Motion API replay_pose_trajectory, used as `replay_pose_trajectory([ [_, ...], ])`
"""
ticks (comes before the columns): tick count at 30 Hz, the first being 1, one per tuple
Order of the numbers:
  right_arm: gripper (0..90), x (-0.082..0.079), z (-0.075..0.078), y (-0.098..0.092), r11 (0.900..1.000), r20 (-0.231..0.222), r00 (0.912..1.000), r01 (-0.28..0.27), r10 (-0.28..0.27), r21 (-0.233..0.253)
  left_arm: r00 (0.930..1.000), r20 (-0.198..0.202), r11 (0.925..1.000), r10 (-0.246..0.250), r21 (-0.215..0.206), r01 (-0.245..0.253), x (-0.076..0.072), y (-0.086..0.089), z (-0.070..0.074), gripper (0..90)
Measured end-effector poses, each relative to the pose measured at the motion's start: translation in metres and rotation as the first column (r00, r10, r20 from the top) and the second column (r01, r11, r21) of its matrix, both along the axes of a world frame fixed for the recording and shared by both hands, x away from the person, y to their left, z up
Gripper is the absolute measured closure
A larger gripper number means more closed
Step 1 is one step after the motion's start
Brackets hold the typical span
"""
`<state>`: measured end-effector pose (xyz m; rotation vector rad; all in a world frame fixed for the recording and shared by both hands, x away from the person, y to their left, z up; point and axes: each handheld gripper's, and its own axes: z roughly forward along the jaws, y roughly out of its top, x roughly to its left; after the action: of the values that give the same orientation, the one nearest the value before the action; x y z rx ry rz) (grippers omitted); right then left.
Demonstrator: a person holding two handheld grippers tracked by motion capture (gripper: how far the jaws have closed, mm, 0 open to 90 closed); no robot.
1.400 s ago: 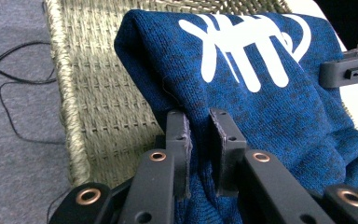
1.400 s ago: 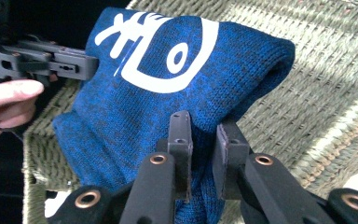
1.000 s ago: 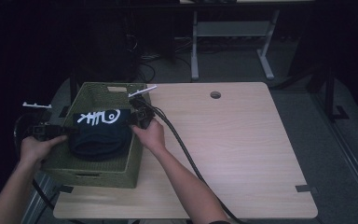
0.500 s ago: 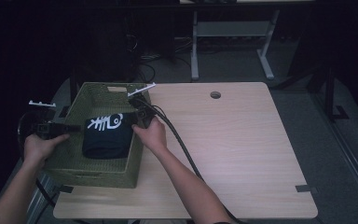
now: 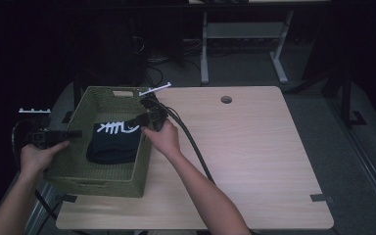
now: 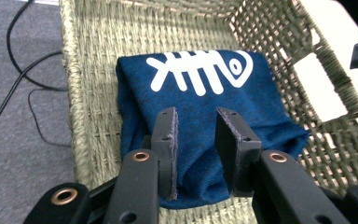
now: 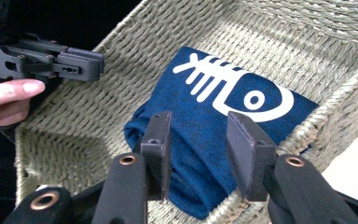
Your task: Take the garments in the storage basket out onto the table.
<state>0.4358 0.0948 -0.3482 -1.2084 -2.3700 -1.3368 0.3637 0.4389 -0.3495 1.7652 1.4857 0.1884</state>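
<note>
**Both grippers have let go and backed off the folded shirt**

Since a second ago the blue cloth has gone from being held up between the two grippers to lying on the floor of the basket, and both hands have drawn apart from it. From where I stand, the folded navy shirt [image 5: 113, 142] rests flat inside the green woven basket [image 5: 81, 174], closer to its right wall, with the white fish-bone print facing up and toward the far end.

The left gripper [image 5: 76, 133] hangs over the basket's left rim, its jaws standing apart with nothing between them; in the left gripper view the left gripper [image 6: 196, 140] points down at the shirt [image 6: 200, 88] without touching it. The right gripper [image 5: 134, 122] sits at the basket's right wall, just above the shirt's printed end. In the right gripper view the right gripper [image 7: 198, 149] also has its jaws parted and empty, the shirt [image 7: 214, 121] lying beyond them, near the basket wall [image 7: 335, 116].

The basket stands on the left part of the wooden table [image 5: 254, 156], and a black cable [image 5: 191, 142] trails from the right gripper across the tabletop toward the person.
</note>
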Motion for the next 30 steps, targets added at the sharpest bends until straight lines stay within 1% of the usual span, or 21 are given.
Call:
replay_pose_trajectory([
  [1,59.2,0.0,0.001,-0.002,1.0,-0.002,1.0,-0.003,0.003,0.005,1.0,0.003,1.0,0.002,0.002,-0.002,-0.002,0.0,0.002,68.6],
  [2,58.9,0.0,0.002,-0.004,1.0,-0.003,1.0,-0.004,0.004,0.011,0.9999,0.009,1.0,0.007,-0.004,-0.007,-0.005,0.0,0.004,66.5],
  [4,57.2,-0.001,0.005,-0.01,1.0,0.0,1.0,-0.008,0.008,0.026,0.9997,0.02,0.9998,0.015,-0.011,-0.015,-0.011,-0.001,0.008,65.6],
  [7,55.2,-0.001,0.007,-0.02,0.998,-0.001,0.9998,-0.02,0.02,0.057,0.9989,0.039,0.9995,0.026,-0.019,-0.025,-0.023,-0.005,0.014,63.1],
  [9,53.9,-0.001,0.008,-0.027,0.998,-0.003,0.9998,-0.021,0.021,0.063,0.9984,0.047,0.9995,0.03,-0.011,-0.03,-0.031,-0.009,0.018,62.6],
  [12,51.5,-0.001,0.009,-0.041,0.996,-0.006,0.9998,-0.02,0.021,0.086,0.9967,0.07,0.999,0.041,-0.02,-0.04,-0.042,-0.018,0.025,60.3],
  [13,50.9,-0.001,0.009,-0.047,0.996,-0.003,0.9997,-0.023,0.023,0.092,0.9965,0.076,0.9993,0.035,-0.018,-0.034,-0.045,-0.021,0.027,59.9],
  [16,48.5,-0.001,0.009,-0.061,0.995,-0.015,0.9997,-0.017,0.019,0.1,0.9952,0.093,0.9991,0.032,-0.031,-0.03,-0.053,-0.032,0.031,58.5],
  [17,48.3,-0.001,0.009,-0.067,0.994,-0.013,0.9998,-0.016,0.017,0.104,0.9957,0.09,0.9992,0.024,-0.034,-0.021,-0.055,-0.035,0.031,58.4],
  [19,47.3,-0.001,0.01,-0.076,0.994,-0.014,0.9999,-0.007,0.008,0.11,0.9951,0.097,0.999,0.021,-0.041,-0.017,-0.057,-0.042,0.032,57.8],
  [20,46.7,-0.001,0.01,-0.086,0.993,-0.014,0.9999,0.004,-0.002,0.119,0.9951,0.098,0.9989,0.015,-0.046,-0.01,-0.058,-0.045,0.033,57.2],
  [21,46.7,-0.001,0.01,-0.086,0.993,-0.014,0.9999,0.004,-0.002,0.119,0.9952,0.098,0.9989,0.005,-0.046,-0.001,-0.058,-0.047,0.033,57.2],
  [22,45.9,-0.002,0.01,-0.095,0.992,-0.012,0.9998,0.017,-0.016,0.122,0.9951,0.099,0.9988,0.001,-0.048,0.004,-0.058,-0.051,0.033,56.6],
  [23,45.9,-0.002,0.01,-0.095,0.992,-0.012,0.9998,0.017,-0.016,0.122,0.9948,0.101,0.9988,-0.004,-0.049,0.009,-0.057,-0.054,0.034,56.6],
  [24,45.2,-0.003,0.01,-0.103,0.992,-0.017,0.9995,0.03,-0.028,0.122,0.9945,0.104,0.9984,-0.01,-0.054,0.015,-0.057,-0.057,0.034,55.9],
  [25,45.2,-0.003,0.01,-0.103,0.992,-0.017,0.9995,0.03,-0.028,0.122,0.9941,0.107,0.9984,-0.016,-0.052,0.022,-0.057,-0.06,0.034,55.9],
  [29,44.0,-0.004,0.011,-0.118,0.991,-0.018,0.9986,0.051,-0.049,0.127,0.9928,0.113,0.9973,-0.039,-0.057,0.046,-0.058,-0.071,0.035,54.2],
  [30,43.1,-0.005,0.011,-0.125,0.99,-0.018,0.9981,0.06,-0.058,0.127,0.9924,0.116,0.997,-0.041,-0.06,0.048,-0.058,-0.073,0.035,53.1],
])
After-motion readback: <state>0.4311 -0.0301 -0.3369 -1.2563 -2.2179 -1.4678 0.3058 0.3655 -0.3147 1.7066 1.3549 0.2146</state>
